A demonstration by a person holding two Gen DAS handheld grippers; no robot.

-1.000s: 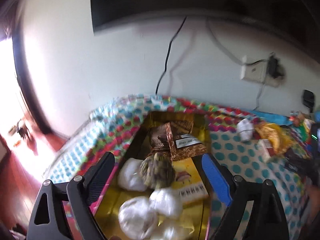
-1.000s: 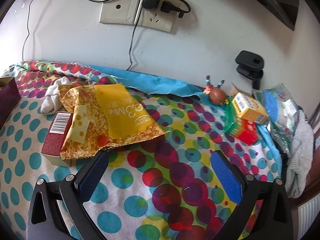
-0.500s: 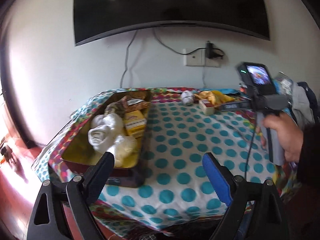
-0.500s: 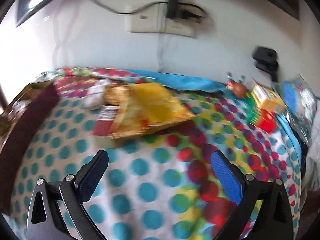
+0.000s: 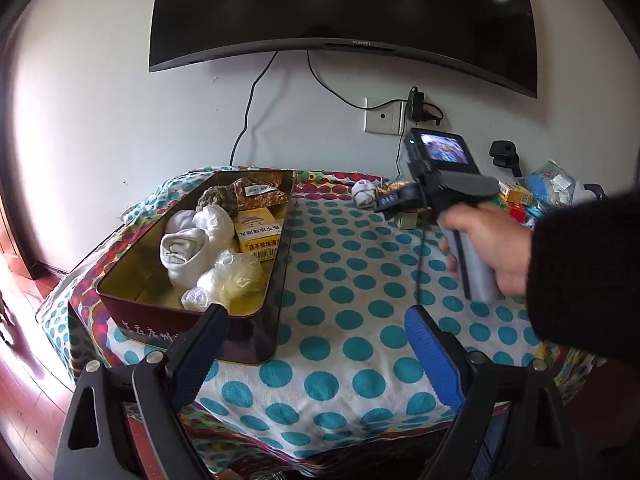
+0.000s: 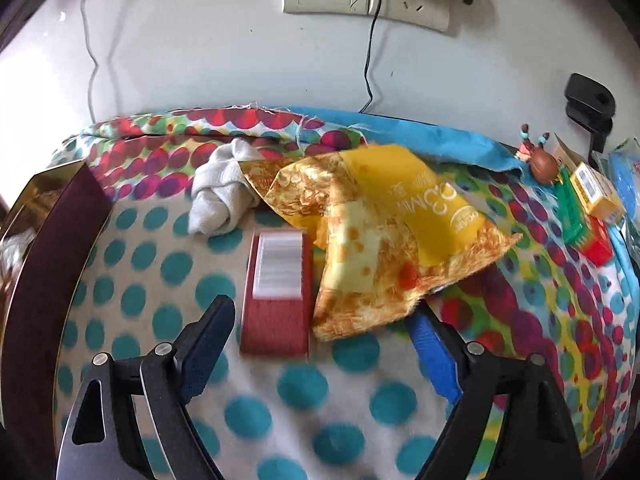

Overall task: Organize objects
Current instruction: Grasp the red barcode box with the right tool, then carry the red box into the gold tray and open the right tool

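- Now the right gripper (image 6: 320,334) is pointing down at the dotted cloth (image 6: 280,408), and its jaws are closing.
- Between its fingers (image 6: 210,334) a red box (image 6: 276,292) is lying flat, with its near end just past the tips.
- No pad is touching the red box; it is sitting closer to the left finger.
- A yellow bag (image 6: 384,248) is lying beside the box, and its near corner is reaching down to the right finger.
- Past the box, farther from the fingers, a white sock (image 6: 222,192) is lying rolled up, touching the bag's far edge.
- Far off to the right of the fingers, small boxes (image 6: 592,200) are sitting near the wall.
- The left gripper (image 5: 316,344) is hanging over the near edge of the cloth (image 5: 344,320) with its jaws wide apart, holding nothing.
- Just past its left finger (image 5: 200,348) a long tin (image 5: 200,320) is sitting on the cloth.
- Inside the tin, white socks (image 5: 188,244), a clear bag (image 5: 224,280) and a yellow box (image 5: 258,232) are lying together.
- Past its right finger, a hand (image 5: 488,244) is holding the other gripper's handle.
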